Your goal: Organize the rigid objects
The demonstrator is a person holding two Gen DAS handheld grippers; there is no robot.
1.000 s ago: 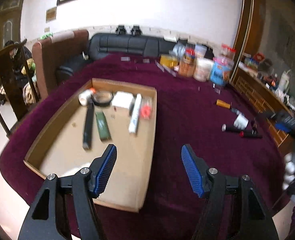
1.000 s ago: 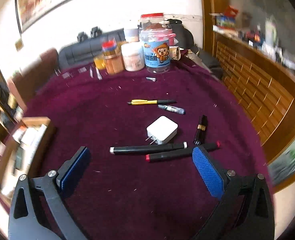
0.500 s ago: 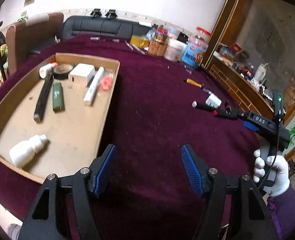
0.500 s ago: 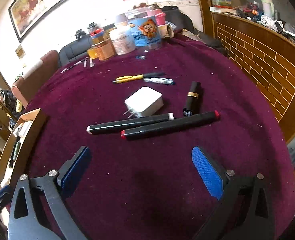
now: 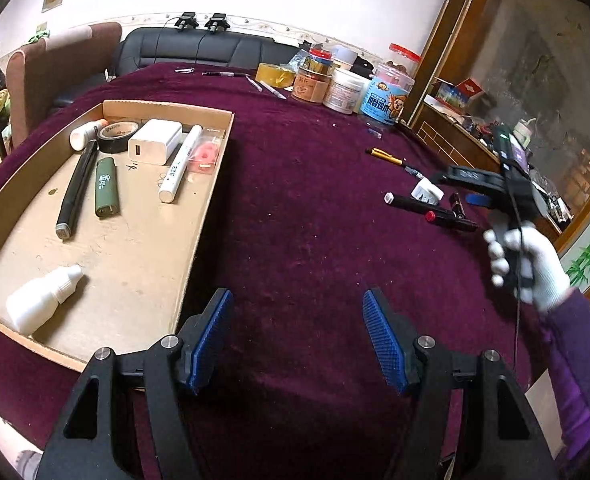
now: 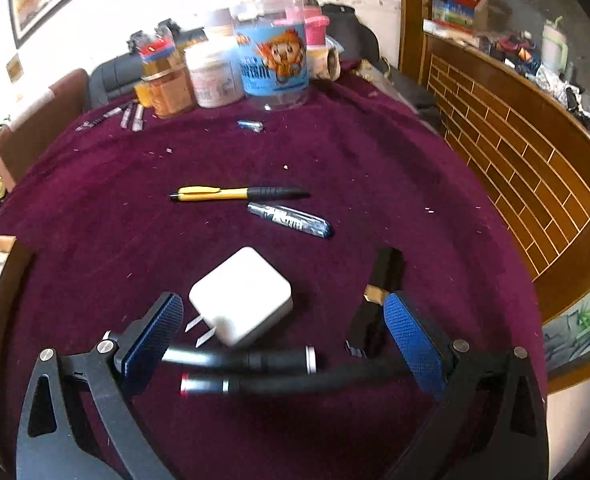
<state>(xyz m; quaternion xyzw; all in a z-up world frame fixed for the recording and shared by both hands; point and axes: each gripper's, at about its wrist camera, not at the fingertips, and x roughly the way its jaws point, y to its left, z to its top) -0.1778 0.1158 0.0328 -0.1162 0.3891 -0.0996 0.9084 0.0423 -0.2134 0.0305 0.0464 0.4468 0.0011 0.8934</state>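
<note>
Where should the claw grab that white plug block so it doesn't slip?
Grip the white charger across its two flat side faces, coming down from above with the right gripper open. Its body is a smooth rounded block lying flat on the cloth. Avoid the metal prongs poking toward the camera, and the two black markers lying just in front.

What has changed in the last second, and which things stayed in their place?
The right gripper has moved forward and down toward the loose items; its open fingers now straddle the white charger and the two black markers. It has grasped nothing. The left gripper swung right, away from the cardboard tray, and remains open. The items on the cloth and in the tray have not moved.
</note>
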